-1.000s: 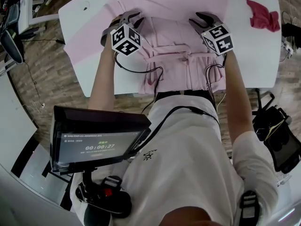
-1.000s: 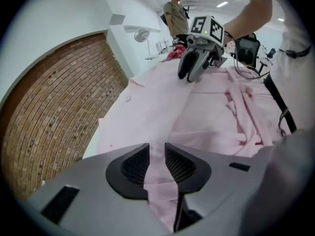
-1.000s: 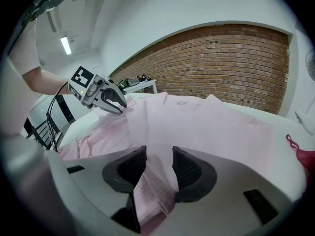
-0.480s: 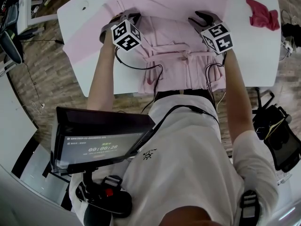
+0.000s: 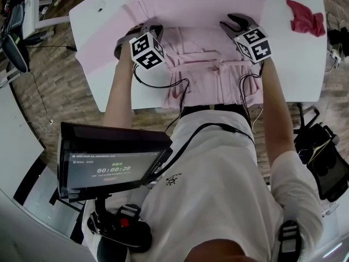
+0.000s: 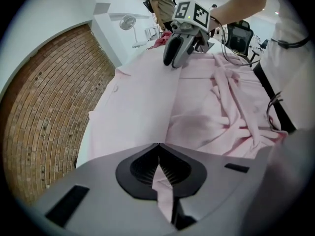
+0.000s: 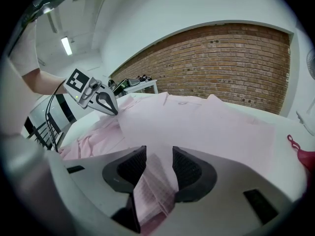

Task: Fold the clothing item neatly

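A pale pink garment [image 5: 207,4] lies spread on the white table [image 5: 109,75], its belt and lower part bunched toward me. My left gripper [image 5: 148,29] points steeply down on the garment's left side. Its jaws have just been closing, and the left gripper view shows it [image 6: 158,154] shut on a pinch of pink fabric [image 6: 162,186]. My right gripper [image 5: 234,22] rests on the garment's right side. The right gripper view shows it [image 7: 158,151] open, a raised fold of the garment [image 7: 152,186] standing between its pads. Each gripper appears in the other's view: the right gripper [image 6: 172,63] and the left gripper [image 7: 114,112].
A crumpled red cloth [image 5: 302,18] lies at the table's far right corner. Black cables [image 5: 163,83] hang from the grippers over the near table edge. A screen [image 5: 109,160] sits at my waist. A brick wall [image 7: 236,63] stands beyond the table.
The left gripper's jaws went from open to shut on the pink fabric, and that gripper shifted slightly over the garment. The right gripper has not moved.
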The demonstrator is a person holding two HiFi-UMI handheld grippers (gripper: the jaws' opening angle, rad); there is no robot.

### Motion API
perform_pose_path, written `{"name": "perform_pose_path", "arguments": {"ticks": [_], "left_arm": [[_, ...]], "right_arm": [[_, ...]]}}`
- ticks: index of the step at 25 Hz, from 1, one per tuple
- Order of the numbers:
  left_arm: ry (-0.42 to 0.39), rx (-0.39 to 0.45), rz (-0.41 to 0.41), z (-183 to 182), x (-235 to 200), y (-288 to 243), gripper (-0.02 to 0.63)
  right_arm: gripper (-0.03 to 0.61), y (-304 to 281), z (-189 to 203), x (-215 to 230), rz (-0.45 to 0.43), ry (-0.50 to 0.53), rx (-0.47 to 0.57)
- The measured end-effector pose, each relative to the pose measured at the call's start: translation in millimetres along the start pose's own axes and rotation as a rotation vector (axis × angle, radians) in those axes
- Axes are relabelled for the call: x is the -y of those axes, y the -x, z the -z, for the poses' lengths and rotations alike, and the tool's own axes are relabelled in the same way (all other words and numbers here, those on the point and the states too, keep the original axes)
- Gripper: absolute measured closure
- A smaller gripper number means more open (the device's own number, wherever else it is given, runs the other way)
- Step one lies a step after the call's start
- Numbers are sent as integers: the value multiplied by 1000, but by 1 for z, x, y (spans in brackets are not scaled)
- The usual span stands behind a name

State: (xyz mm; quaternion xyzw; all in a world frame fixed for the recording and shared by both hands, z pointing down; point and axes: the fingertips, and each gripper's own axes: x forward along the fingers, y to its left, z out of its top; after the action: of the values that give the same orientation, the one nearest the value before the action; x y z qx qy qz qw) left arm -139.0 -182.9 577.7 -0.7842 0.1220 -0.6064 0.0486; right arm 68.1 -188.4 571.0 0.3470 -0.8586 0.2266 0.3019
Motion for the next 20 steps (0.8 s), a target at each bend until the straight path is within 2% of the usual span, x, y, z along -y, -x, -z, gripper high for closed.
{"name": "perform_pose_path", "arguments": {"ticks": [2,4,8,11,12,14,16,20], "left_arm": [[24,6,-4,3,2,-5,609],[85,39,-10,2,0,-5,607],[282,144,-38,-4,-12,4,594],[468,276,-81,-16,-30,20,594],[535,330,-89,-23,-37,27,594],[651,424,-78,-37,-49,34,595],[704,457,-66,-46,-55,28,600],[730,424,-70,-54,-60,0,601]], "right_arm": [[408,0,-3,-1,-11,-4,7],[408,5,-10,-1,-18,-21,34],[408,24,-20,10,1,-47,91],[408,42,-21,37,67,-67,129],[429,49,-22,51,105,-83,145],[575,64,-23,81,190,-117,169],[575,70,-23,107,238,-141,170],[575,58,-22,134,257,-121,126]]}}
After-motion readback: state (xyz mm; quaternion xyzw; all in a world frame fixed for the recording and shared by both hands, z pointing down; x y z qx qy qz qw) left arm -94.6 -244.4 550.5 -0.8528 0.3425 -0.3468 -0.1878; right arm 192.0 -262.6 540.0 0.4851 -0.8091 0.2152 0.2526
